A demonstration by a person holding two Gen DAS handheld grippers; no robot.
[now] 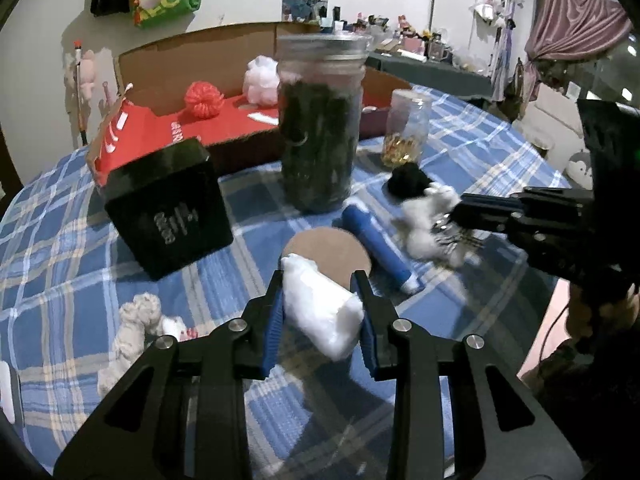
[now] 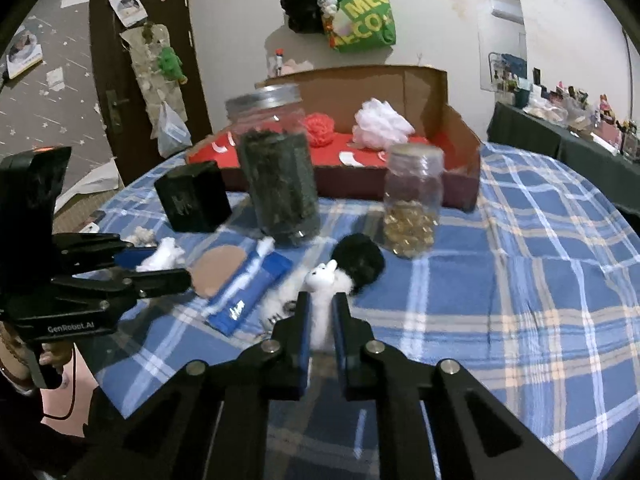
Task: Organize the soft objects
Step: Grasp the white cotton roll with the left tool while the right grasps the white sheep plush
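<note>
Room: cluttered living space with a dark door, a green tote bag on the wall and a long side bench of knick-knacks beyond the work area.
Surface: round surface under a blue plaid cloth (image 2: 520, 240), crowded near its middle.
Left tongs (image 1: 320, 292): closed on a white cotton wad (image 1: 320, 312), held just above the cloth near the near edge, over a flat brown round disc (image 1: 328, 252).
Right tongs (image 2: 320, 312): pinched tight on a white fluffy plush animal (image 2: 324, 280) that lies near the middle of the surface, touching a black pompom (image 2: 360, 260).
Destination, as I judge it: open cardboard box with a red floor (image 2: 460, 152) at the far edge, already holding a red knitted ball (image 2: 320, 128) and a white mesh puff (image 2: 380, 124).
Risk, jars: the tall glass jar of dark leaves (image 1: 320, 128) and the small clear jar of golden capsules (image 2: 412, 204) stand between both tongs and the box; a low carry could tip either.
Risk, snag: metal rings hang on the plush, and its fur touches the pompom and lies just beside a blue tube (image 1: 376, 240), so lifting may drag those along.
Risk, grip: the cotton is compressed loosely and could slip or shed.
Risk, crowding: both tongs work near each other and a black cube box (image 1: 168, 204).
</note>
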